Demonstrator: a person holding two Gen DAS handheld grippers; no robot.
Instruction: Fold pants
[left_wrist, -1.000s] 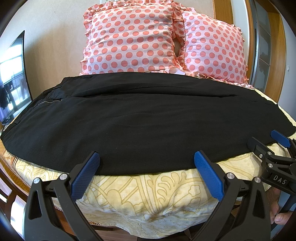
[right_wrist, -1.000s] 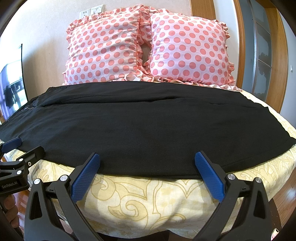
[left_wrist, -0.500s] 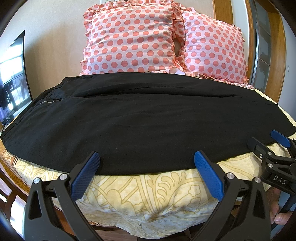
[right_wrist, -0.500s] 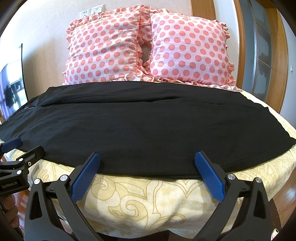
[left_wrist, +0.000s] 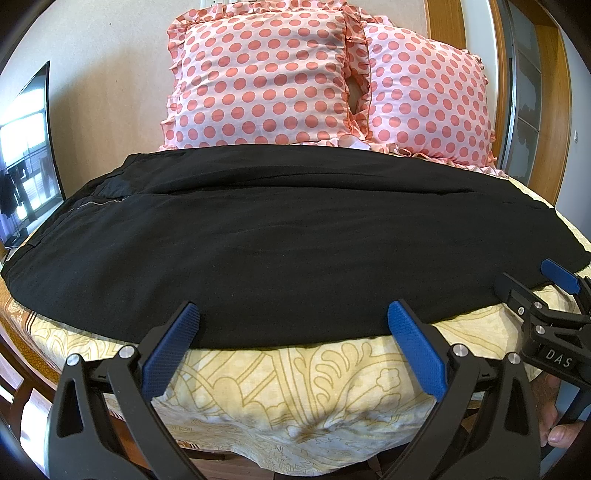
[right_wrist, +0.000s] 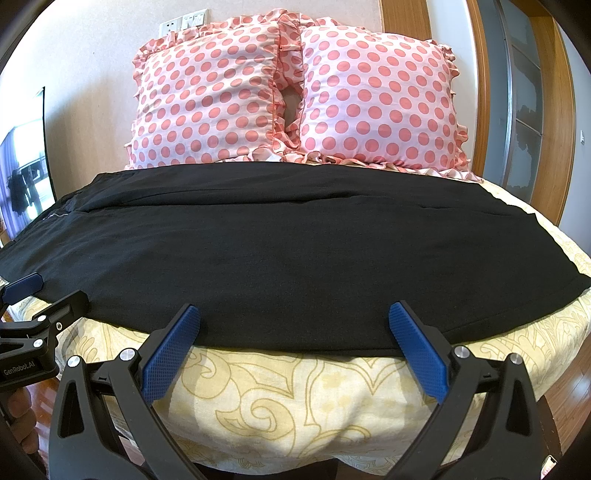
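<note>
My left gripper (left_wrist: 291, 325) and right gripper (right_wrist: 293, 325) are both wide open, holding nothing, just before the near edge of the black pants (left_wrist: 280, 251) spread flat on the bed (left_wrist: 295, 384).

Nothing has visibly changed; both tongs (left_wrist: 291, 325) (right_wrist: 293, 325) remain motionless.

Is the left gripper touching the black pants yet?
Cannot tell: in the left wrist view the open left gripper has fingertips overlapping the pants hem, with no visible pinch.
</note>
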